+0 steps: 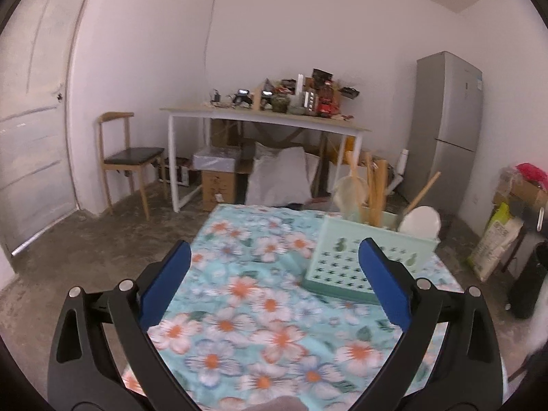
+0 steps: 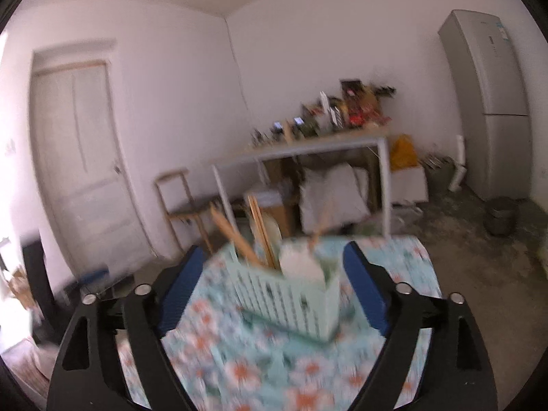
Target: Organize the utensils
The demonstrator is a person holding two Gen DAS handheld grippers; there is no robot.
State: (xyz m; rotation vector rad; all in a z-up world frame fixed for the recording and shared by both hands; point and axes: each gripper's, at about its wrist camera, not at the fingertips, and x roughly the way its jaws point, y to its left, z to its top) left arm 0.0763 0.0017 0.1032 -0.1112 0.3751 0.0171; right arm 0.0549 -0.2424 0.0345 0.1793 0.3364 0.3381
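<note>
— Two sets of tongs, both with blue pads spread wide. The left tongs (image 1: pixel 274 257) hang above the flowered cloth (image 1: pixel 246 325) with nothing between the pads.

— And the right tongs (image 2: pixel 270 267)?

— Spread wide as well, nothing gripped. In the right wrist view the mint-green utensil holder (image 2: pixel 291 301) stands on the cloth just ahead of the pads, in the gap between them but not touched by either. That view is blurred.

— Where does the holder sit from the left side?

— In the left wrist view the utensil holder (image 1: pixel 346 263) stands upright on the worktop (image 1: pixel 219 212), ahead and to the right, partly behind the right-hand pad. Its wall is pierced with small cut-outs.

— What is in it?

— Wooden chopsticks (image 1: pixel 375 191) standing on end, a pale spoon (image 1: pixel 351 190) beside them, and a white spatula (image 1: pixel 419 221) with a wooden handle leaning to the right.

— Further out?

— A wooden chair (image 1: pixel 128 157) by the door (image 1: pixel 37 120), a cluttered white-legged desk (image 1: pixel 267 120) against the far wall, and a grey fridge (image 1: pixel 445 123) in the corner.
</note>
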